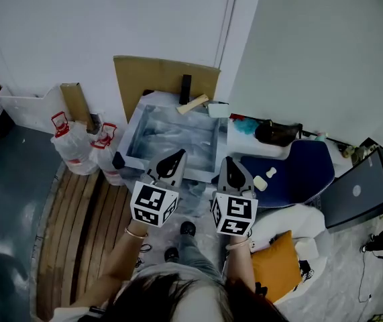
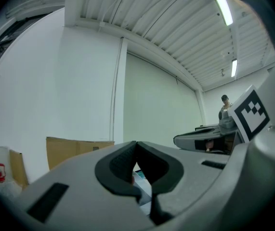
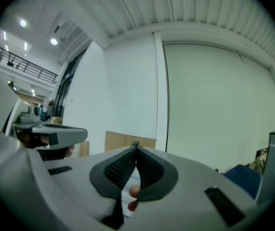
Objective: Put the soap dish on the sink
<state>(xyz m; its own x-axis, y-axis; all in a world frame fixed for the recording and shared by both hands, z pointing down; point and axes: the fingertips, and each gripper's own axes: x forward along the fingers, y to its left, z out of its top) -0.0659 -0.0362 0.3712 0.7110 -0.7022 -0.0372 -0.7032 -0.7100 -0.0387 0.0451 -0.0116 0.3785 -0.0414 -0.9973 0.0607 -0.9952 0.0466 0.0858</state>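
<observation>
2 bottles (image 1: 84, 147) stand on the floor at the left, just beside the sink (image 1: 128, 139). Our left gripper (image 1: 175, 161) hovers over the sink's near rim, jaws pressed together on nothing. Its own view shows only wall and cardboard (image 2: 74, 148) past the tips. A brush (image 1: 192, 104) lies across the far rim. Just right of it, on the far right corner, sits a small pale thing we take for the soap dish (image 1: 219, 110). Our right gripper (image 1: 230, 168) hangs level with the left one, jaws likewise closed and empty. Further right, 2 pale pieces (image 1: 265, 178) lie on a blue chair (image 1: 298, 170), and we cannot rule out that 1 of them is the dish instead.

The risk, as we judge it, is the narrow corner the dish perches on beside the brush. A nudge from either gripper could tip it into the basin or off the back. If it really lies on the chair, a smooth, shallow thing may slip from the jaws.

The dish looks white, low and boxy. It is too small here to tell more.
</observation>
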